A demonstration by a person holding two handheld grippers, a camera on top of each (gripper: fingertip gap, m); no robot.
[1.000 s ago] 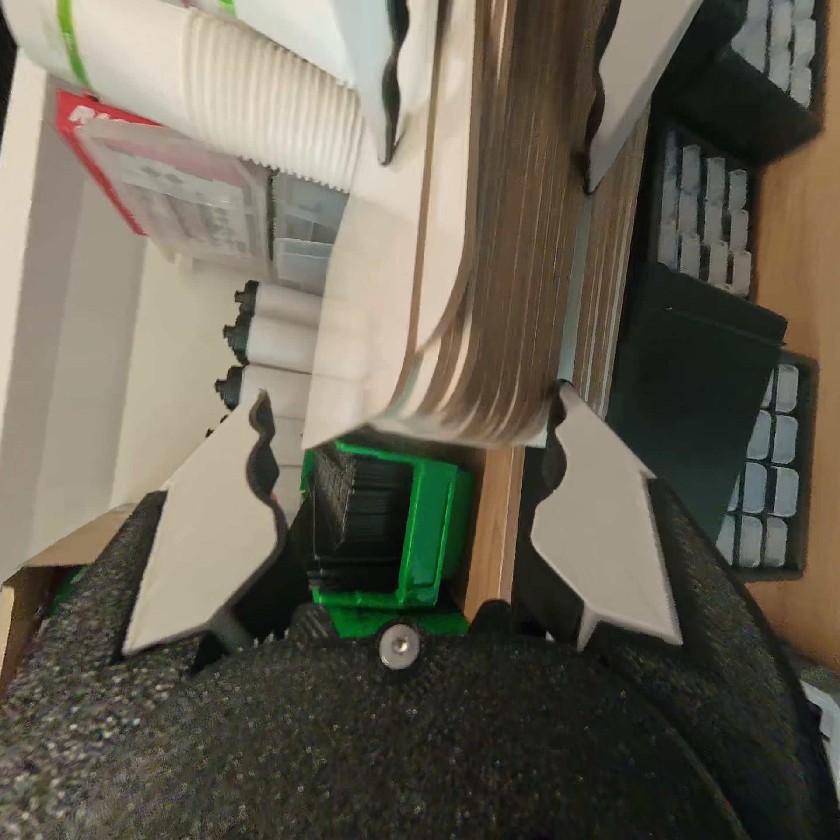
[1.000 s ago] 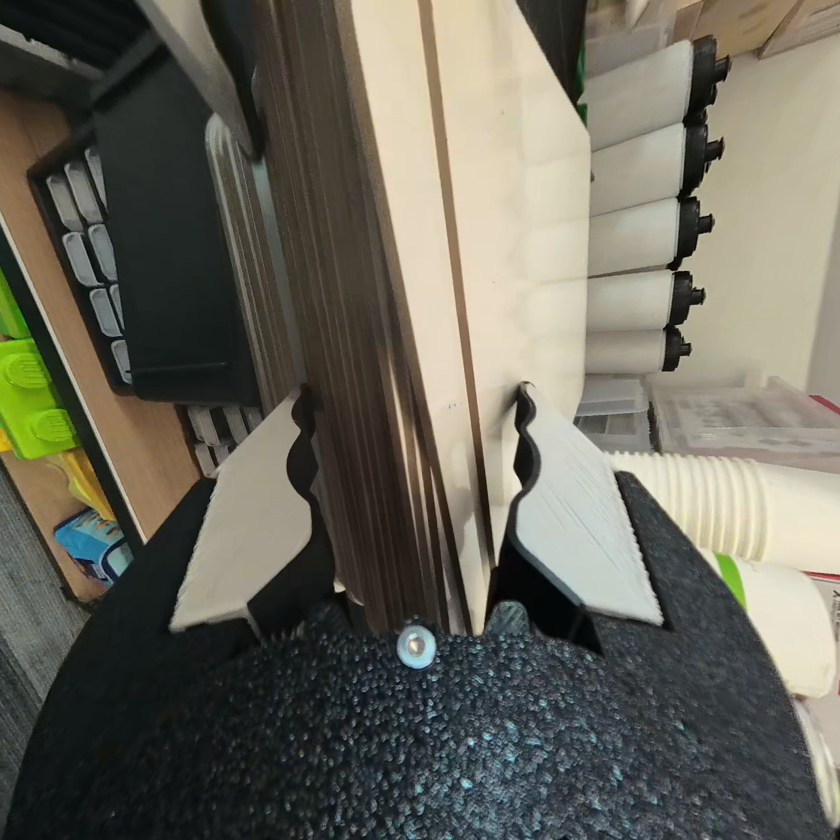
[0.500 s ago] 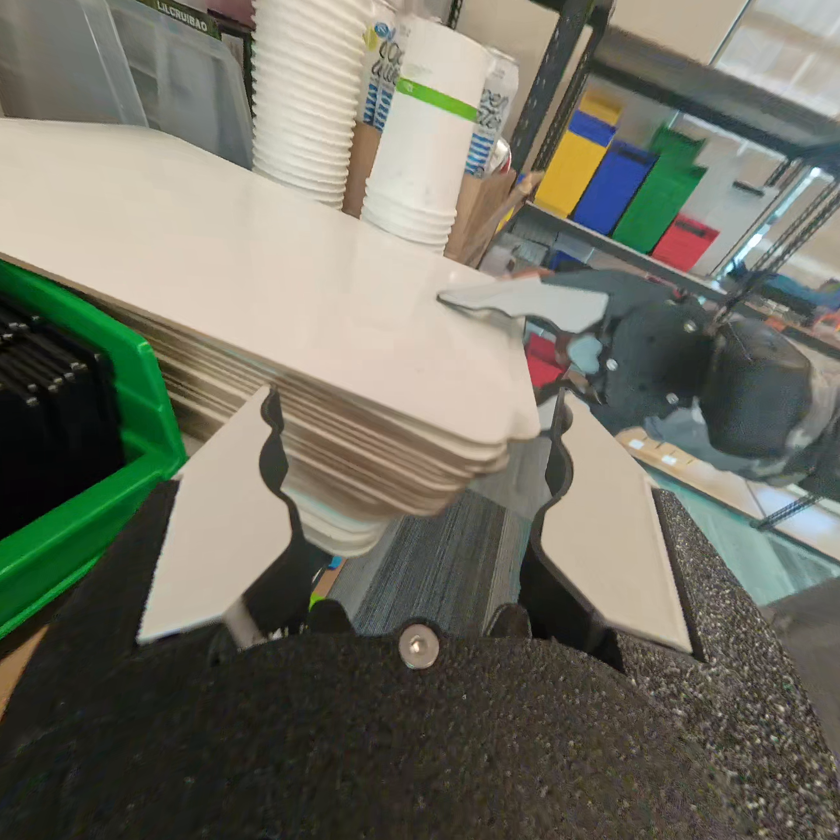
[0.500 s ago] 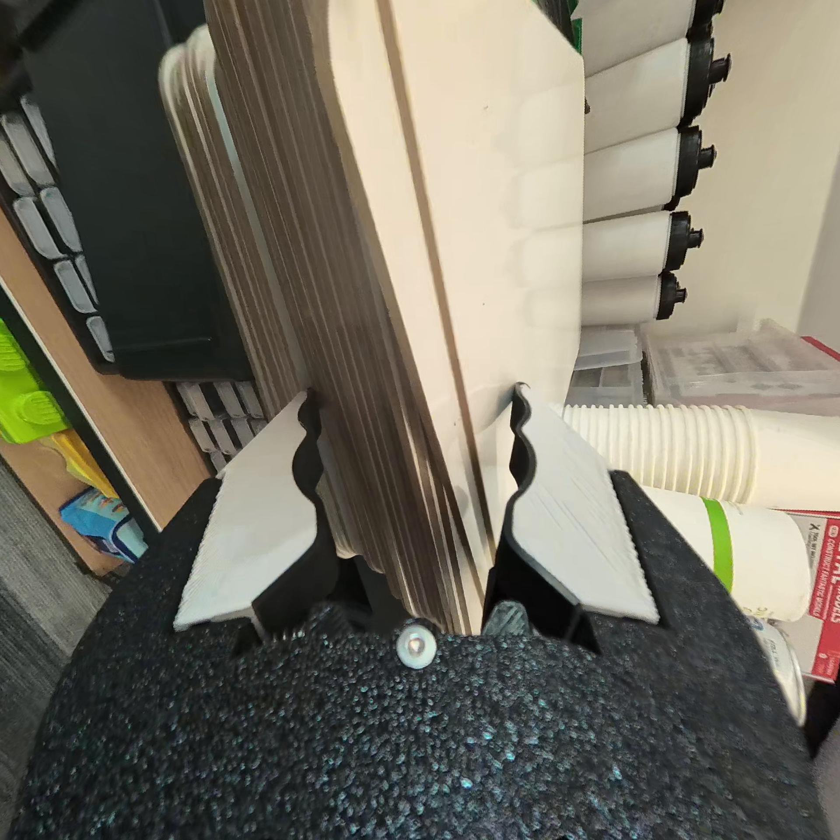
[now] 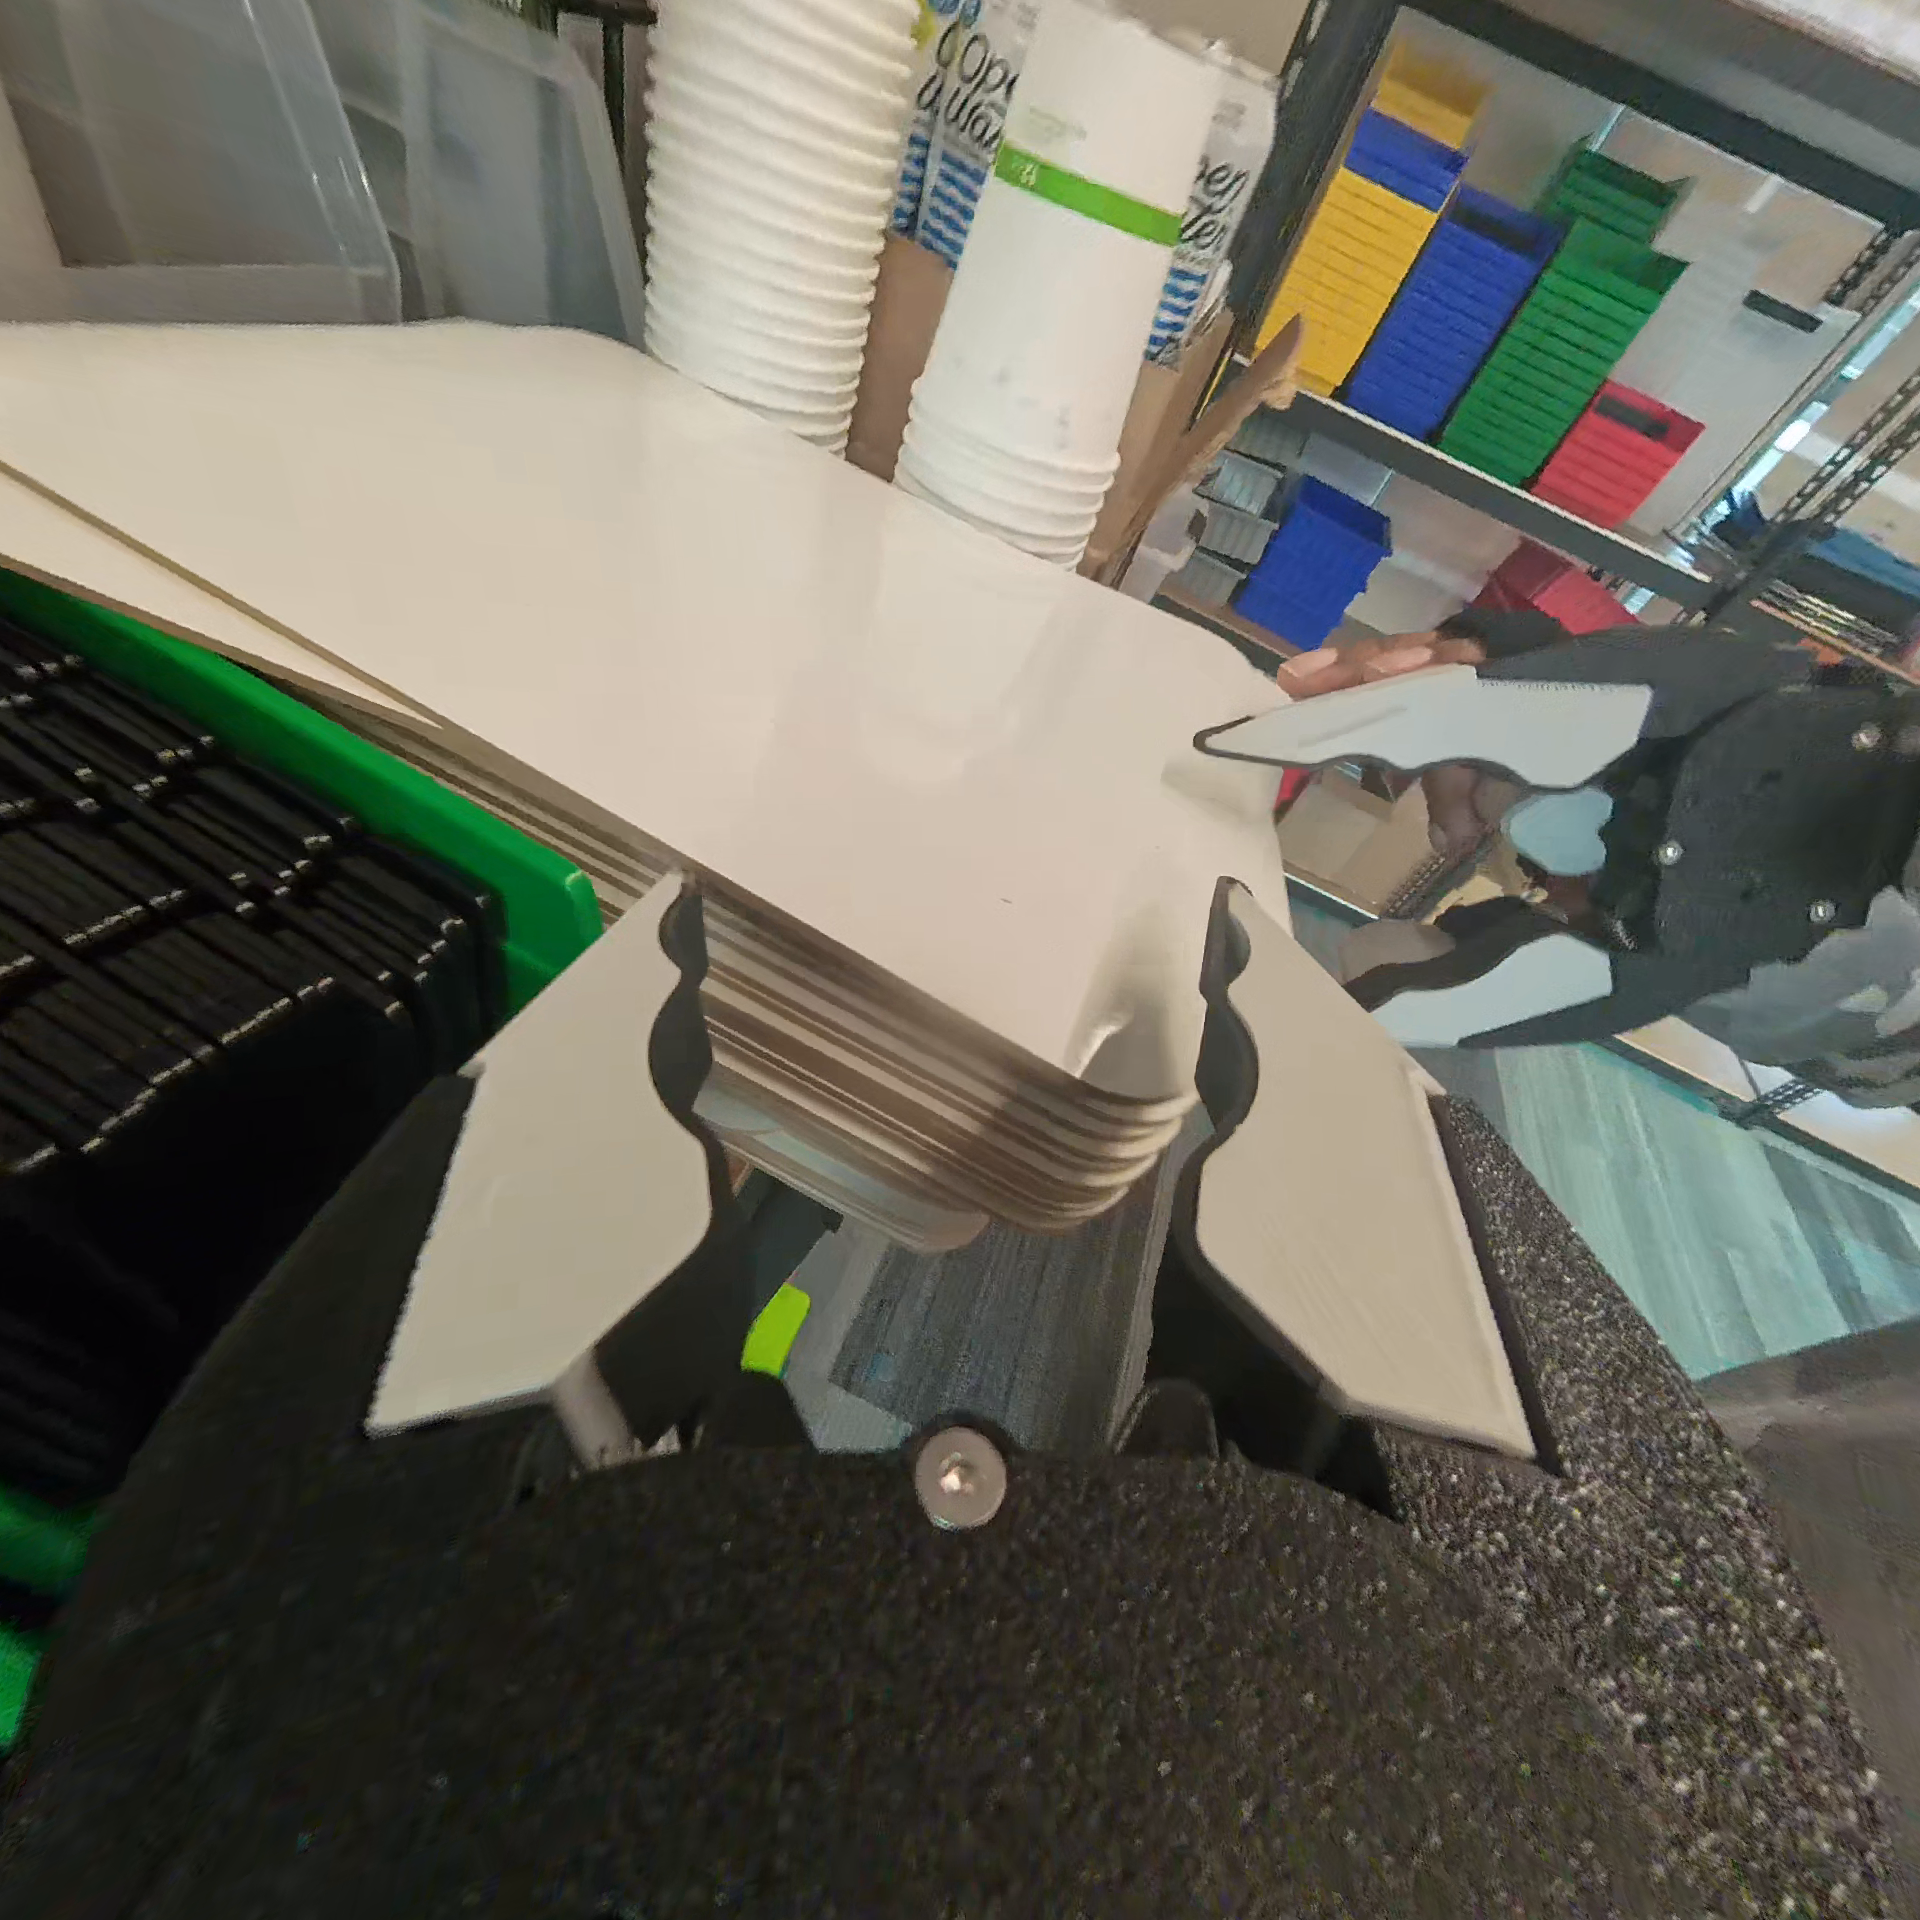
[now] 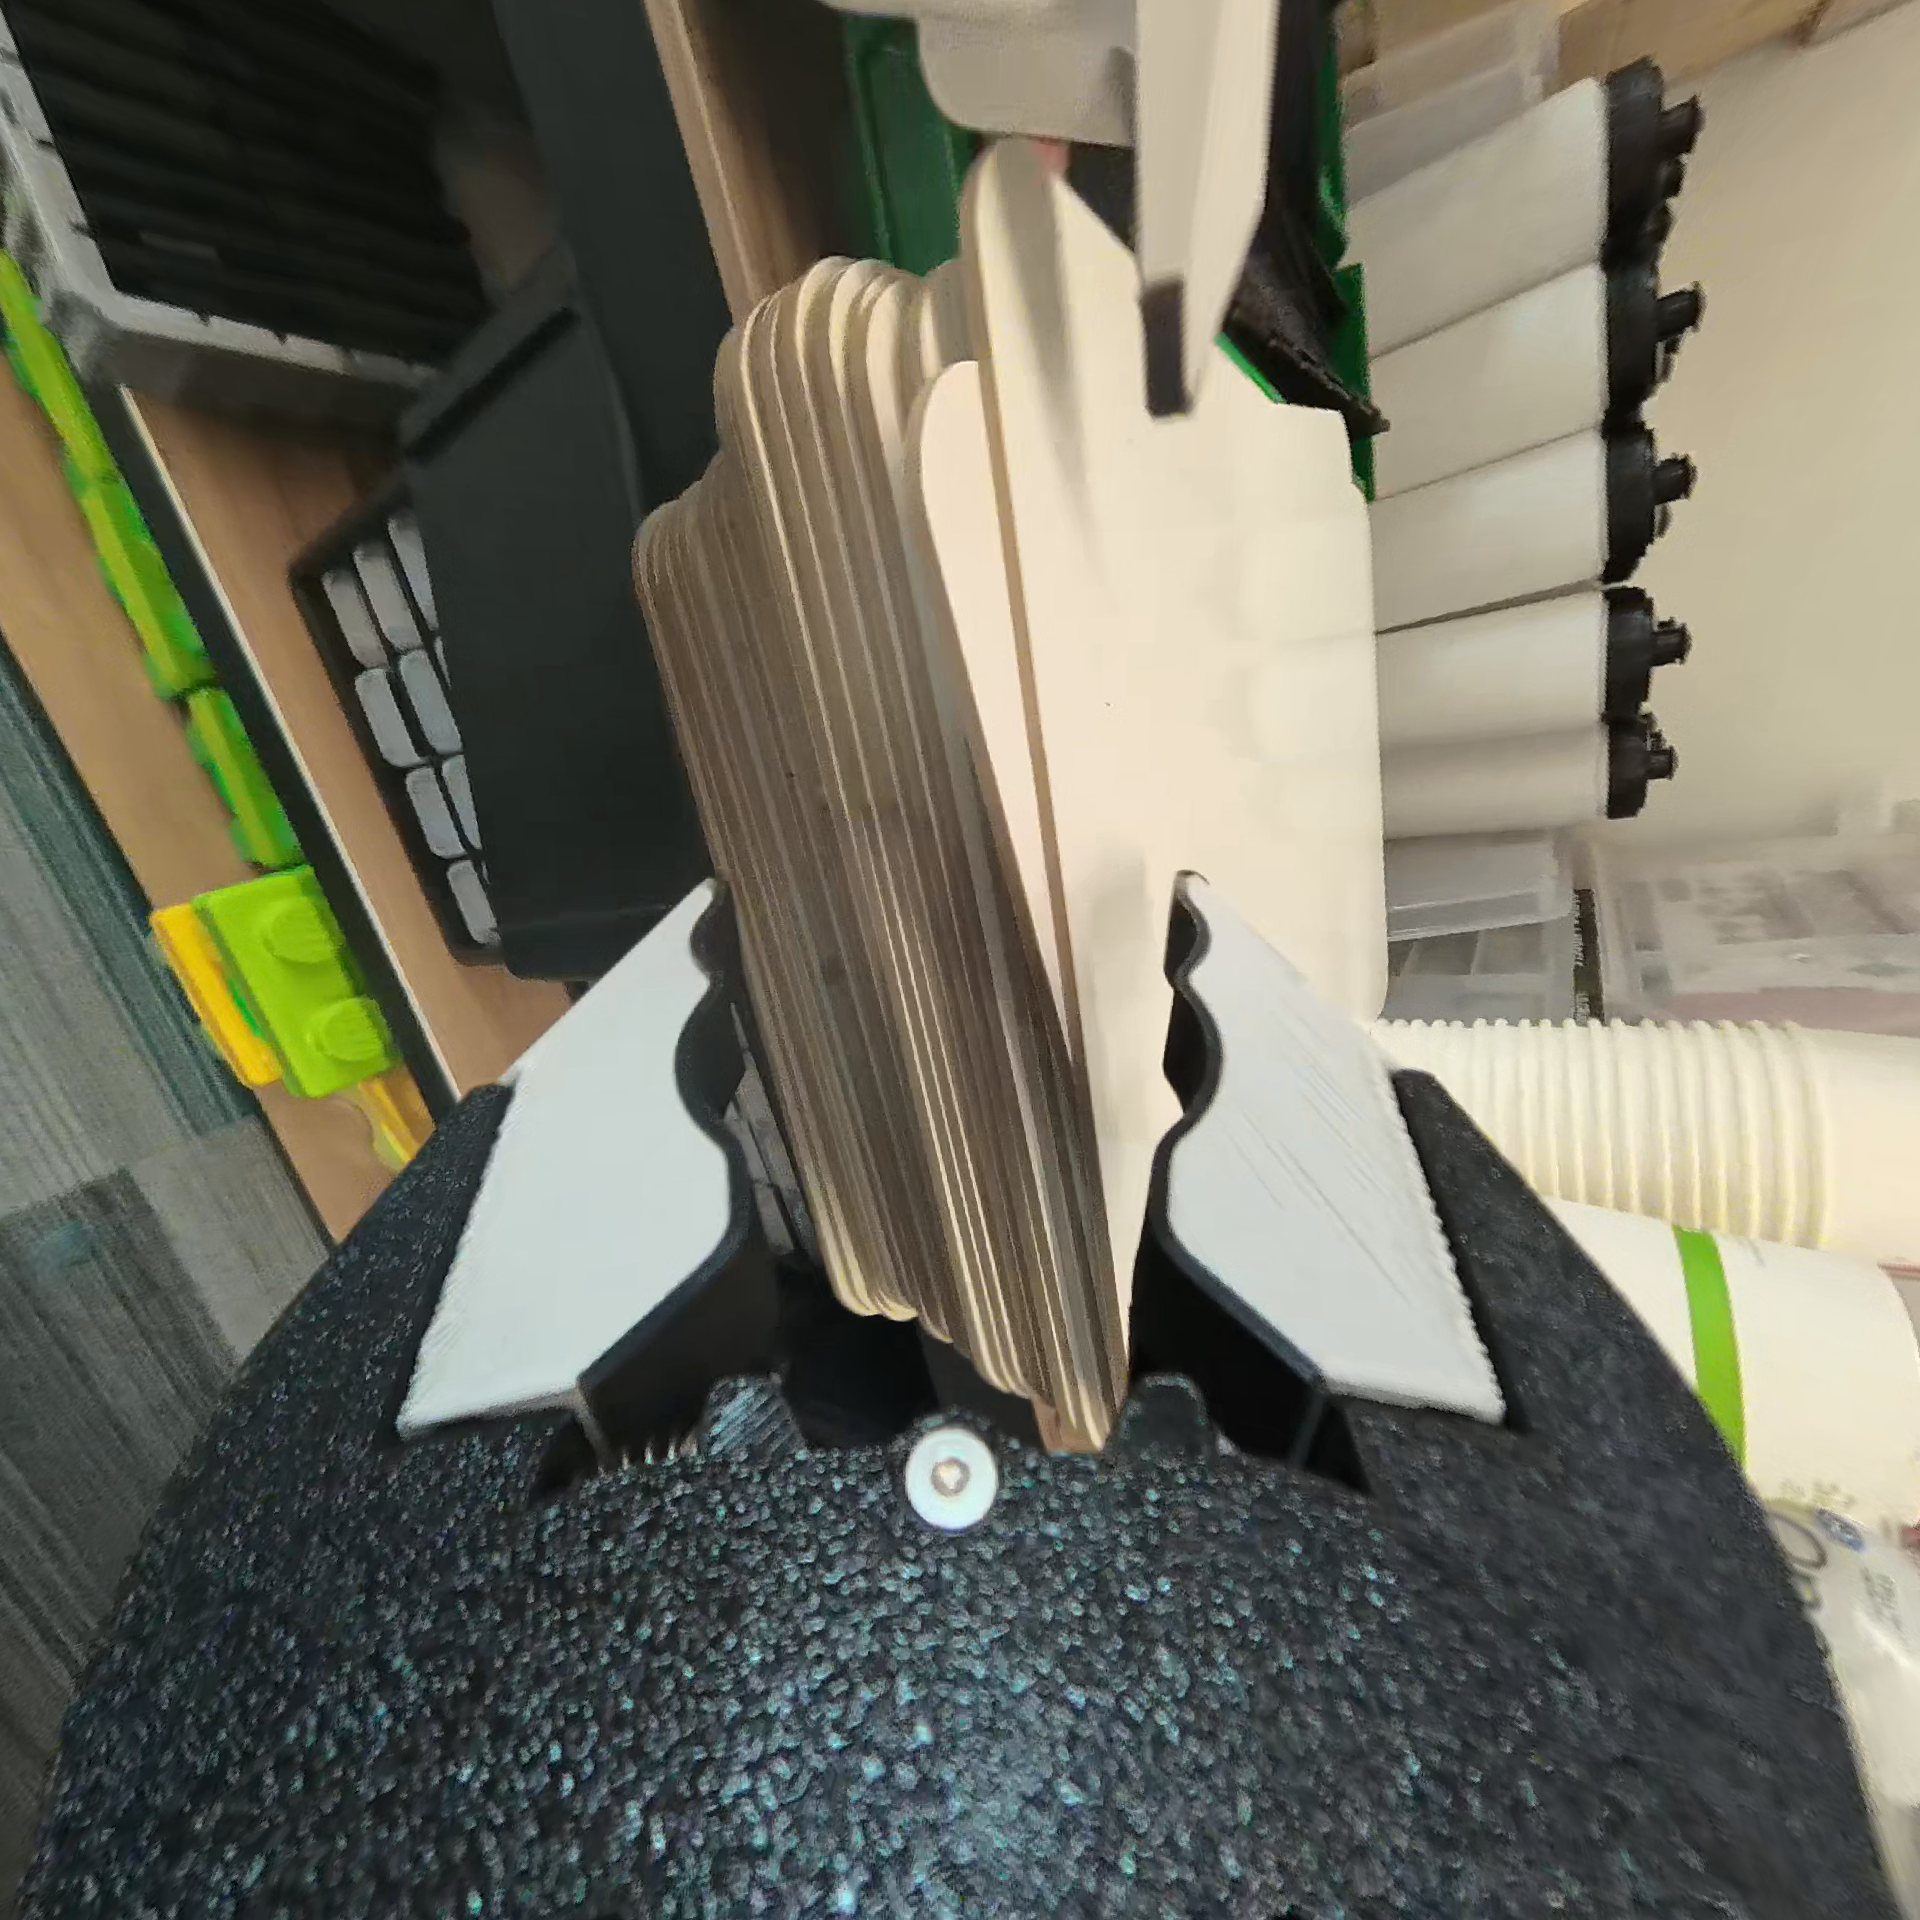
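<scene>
While our left gripper (image 5: 951, 997) stands wide around a corner of the stack of boards (image 5: 665, 644) beside the green bin (image 5: 343, 769), our right gripper (image 6: 945, 997) straddles the stack's opposite edge, jaws wide.

Storage room w/ black metal shelving (image 5: 1475, 488) at right, loaded w/ stacked yellow, blue, green and red plastic bins (image 5: 1455, 301). Grey striped carpet floor (image 5: 1662, 1195) below. Plain cream wall (image 6: 1787, 416) behind. Wood-coloured shelf boards (image 6: 239, 665) at left side. Bright daylight in far upper right; window itself not clear.
</scene>
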